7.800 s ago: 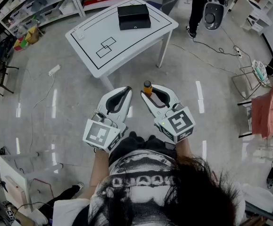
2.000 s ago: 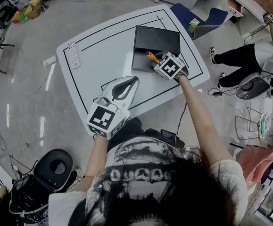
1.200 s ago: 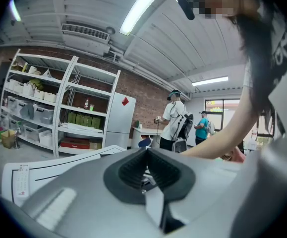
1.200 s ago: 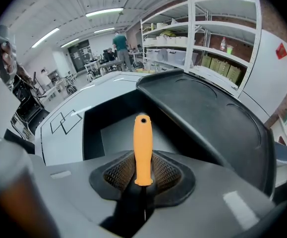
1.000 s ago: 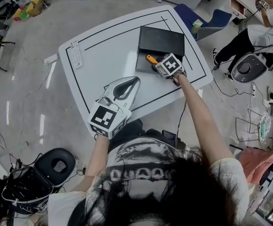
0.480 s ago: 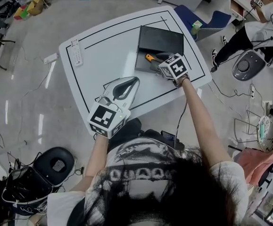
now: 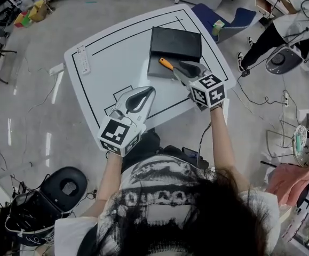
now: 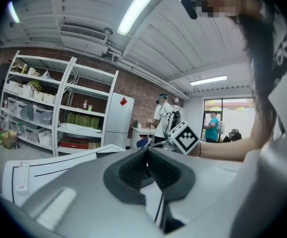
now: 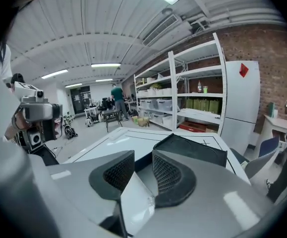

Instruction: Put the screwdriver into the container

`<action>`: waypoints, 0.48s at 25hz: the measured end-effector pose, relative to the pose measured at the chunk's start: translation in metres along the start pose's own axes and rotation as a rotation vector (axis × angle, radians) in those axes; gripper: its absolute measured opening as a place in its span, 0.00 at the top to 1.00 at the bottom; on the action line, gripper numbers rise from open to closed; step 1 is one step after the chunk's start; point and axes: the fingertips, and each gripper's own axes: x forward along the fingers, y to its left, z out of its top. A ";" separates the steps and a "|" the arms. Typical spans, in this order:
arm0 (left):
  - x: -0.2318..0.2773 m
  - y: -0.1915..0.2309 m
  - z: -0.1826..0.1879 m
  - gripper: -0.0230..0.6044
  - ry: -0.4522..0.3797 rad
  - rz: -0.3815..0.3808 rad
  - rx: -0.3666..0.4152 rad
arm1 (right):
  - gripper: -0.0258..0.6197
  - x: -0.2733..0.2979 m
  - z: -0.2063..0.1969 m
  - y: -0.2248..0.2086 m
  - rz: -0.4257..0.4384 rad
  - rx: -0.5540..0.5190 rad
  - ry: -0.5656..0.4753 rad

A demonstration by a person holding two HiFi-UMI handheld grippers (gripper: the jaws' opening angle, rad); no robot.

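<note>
The screwdriver (image 7: 166, 64), orange-handled, lies at the near edge of the black container (image 7: 175, 39), its handle pointing away from the person and its shaft running back toward the right gripper (image 7: 180, 68). Whether it rests on the container's floor or on its front wall is not clear from above. That gripper's jaws stand apart and are closing with nothing between them; in the right gripper view the container (image 9: 193, 152) sits just ahead of them, and nothing blocks the way. The left gripper (image 7: 148, 92) hovers over the table's near edge, well apart from the container, its jaws together and empty. 1 white remote control (image 7: 82, 60) lies near the table's far left corner, clear of both tools. The table (image 7: 117, 52) is white, marked with black outlines, including 2 small overlapping rectangles under the left gripper. It stands on a glossy grey floor (image 7: 26, 121) strewn with cables. A blue chair (image 7: 226, 20) sits beyond the far right corner, and 1 other person is working off to the right. White shelving (image 9: 193, 103) loaded with bins lines a brick wall (image 9: 262, 46) under long ceiling lights.
</note>
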 end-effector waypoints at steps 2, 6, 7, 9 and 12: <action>-0.001 -0.007 0.000 0.96 0.001 -0.003 0.002 | 0.80 -0.018 0.001 0.010 -0.009 0.021 -0.037; 0.002 -0.025 -0.002 0.96 0.007 -0.010 0.008 | 0.81 -0.050 -0.009 0.029 -0.017 0.068 -0.088; 0.003 -0.030 -0.003 0.96 0.009 -0.012 0.009 | 0.81 -0.058 -0.013 0.032 -0.021 0.080 -0.096; 0.003 -0.040 -0.004 0.96 0.012 -0.017 0.013 | 0.81 -0.073 -0.021 0.039 -0.027 0.105 -0.110; -0.001 -0.057 -0.005 0.96 0.017 -0.025 0.019 | 0.81 -0.096 -0.029 0.053 -0.029 0.128 -0.124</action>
